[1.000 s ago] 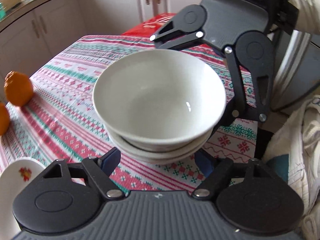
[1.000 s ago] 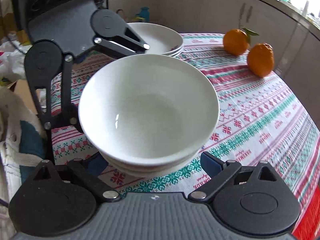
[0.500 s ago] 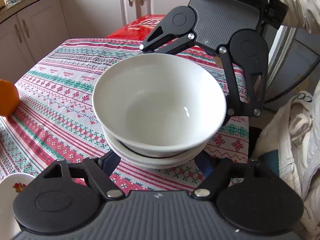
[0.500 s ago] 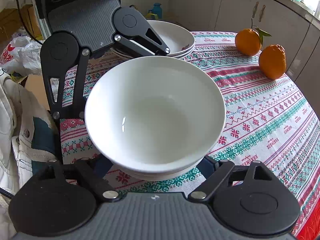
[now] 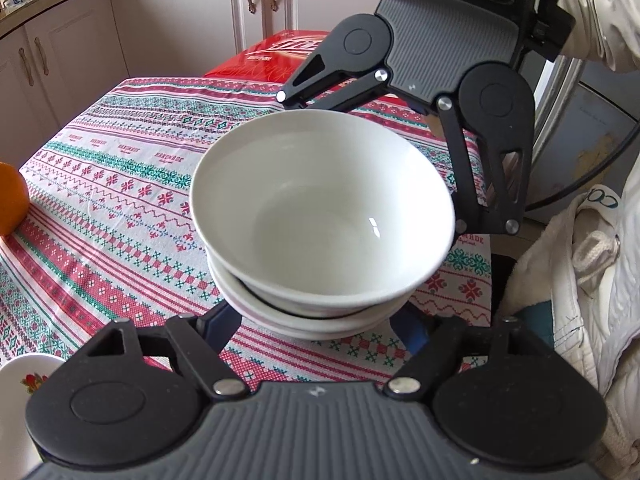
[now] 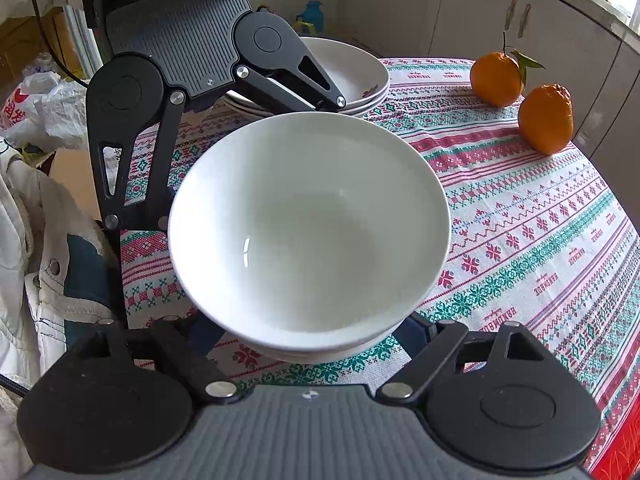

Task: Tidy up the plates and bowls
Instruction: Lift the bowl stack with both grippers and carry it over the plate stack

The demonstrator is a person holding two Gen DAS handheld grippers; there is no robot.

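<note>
A stack of white bowls [image 5: 320,216] is held between both grippers above the patterned tablecloth [image 5: 120,184]. My left gripper [image 5: 320,322] has its blue-padded fingers spread wide against the lower bowls' near side. My right gripper [image 6: 308,332] does the same from the opposite side of the stack [image 6: 308,232]. Each gripper shows across the bowls in the other's view. A second stack of flower-patterned plates [image 6: 352,76] sits on the table behind the left gripper in the right wrist view; its edge [image 5: 20,376] shows at the lower left of the left wrist view.
Two oranges [image 6: 520,92] lie on the table's far right in the right wrist view; one [image 5: 10,200] shows at the left edge of the left wrist view. A red box [image 5: 276,56] sits beyond the table. White cabinets [image 5: 180,20] stand behind. A white jacket [image 5: 592,280] is at the table's side.
The bowl stack has been carried with both grippers, rising a little. The oranges and flowered plate have slid toward the left edge of the left wrist view.
</note>
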